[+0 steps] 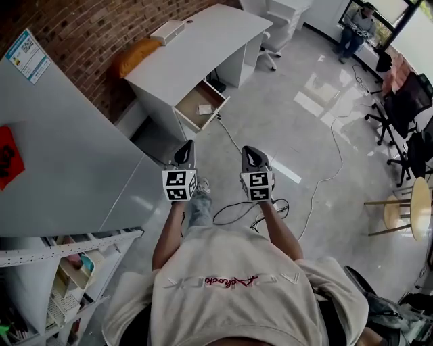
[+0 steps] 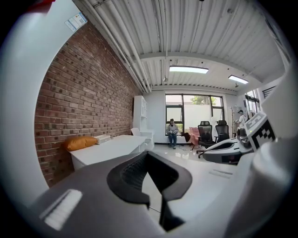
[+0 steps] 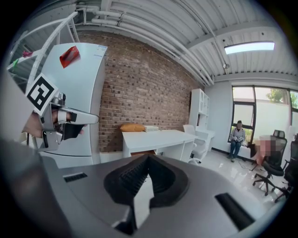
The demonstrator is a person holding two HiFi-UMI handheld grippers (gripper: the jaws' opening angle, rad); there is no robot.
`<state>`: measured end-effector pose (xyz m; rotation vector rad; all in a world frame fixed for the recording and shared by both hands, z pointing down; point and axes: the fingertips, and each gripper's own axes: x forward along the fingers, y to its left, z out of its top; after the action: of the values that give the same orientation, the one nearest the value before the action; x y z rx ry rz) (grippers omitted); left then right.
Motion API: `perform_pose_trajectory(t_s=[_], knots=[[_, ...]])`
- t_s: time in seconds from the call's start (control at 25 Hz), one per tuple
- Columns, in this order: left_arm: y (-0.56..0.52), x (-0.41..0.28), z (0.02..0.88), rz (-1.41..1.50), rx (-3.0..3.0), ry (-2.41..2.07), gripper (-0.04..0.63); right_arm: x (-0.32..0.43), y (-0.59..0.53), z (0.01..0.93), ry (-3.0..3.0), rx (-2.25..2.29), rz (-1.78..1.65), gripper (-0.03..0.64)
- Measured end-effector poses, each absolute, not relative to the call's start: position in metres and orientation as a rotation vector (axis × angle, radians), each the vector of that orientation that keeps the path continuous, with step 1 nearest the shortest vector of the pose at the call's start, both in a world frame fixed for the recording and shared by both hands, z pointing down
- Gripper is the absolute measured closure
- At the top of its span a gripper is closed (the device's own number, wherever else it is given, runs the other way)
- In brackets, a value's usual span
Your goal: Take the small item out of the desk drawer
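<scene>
I'm facing the desk (image 1: 203, 47) at 12 o'clock, running along the brick wall (image 1: 88, 20). Its drawer (image 1: 201, 105) is hanging open toward me, small item (image 1: 205, 109) lying inside. Cabinet (image 1: 61, 155) is standing at 9, office chairs (image 1: 406, 108) at 2, cable (image 1: 237, 211) lying on the floor just ahead of me.

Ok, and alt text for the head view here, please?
Seen from above, a person holds the left gripper and right gripper, both shut and empty, out over a glossy floor toward a white desk some way ahead. Its drawer stands open with a small white item inside; a cable trails across the floor.
</scene>
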<state>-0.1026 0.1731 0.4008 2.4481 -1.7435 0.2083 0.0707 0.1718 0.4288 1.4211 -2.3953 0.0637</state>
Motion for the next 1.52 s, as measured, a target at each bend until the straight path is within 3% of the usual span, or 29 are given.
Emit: perform_pose_trajectory(t_s=[0.92, 1.52], knots=[[-0.091, -0.143, 0.377, 0.192, 2.584, -1.578, 0.586, 0.023, -0.072, 0.402, -2.302, 1.563, 0.048, 0.606], [-0.17, -0.142, 0.401, 0.232, 2.62, -1.477, 0.586, 0.028, -0.132, 0.43, -2.222, 1.628, 0.112, 0.605]])
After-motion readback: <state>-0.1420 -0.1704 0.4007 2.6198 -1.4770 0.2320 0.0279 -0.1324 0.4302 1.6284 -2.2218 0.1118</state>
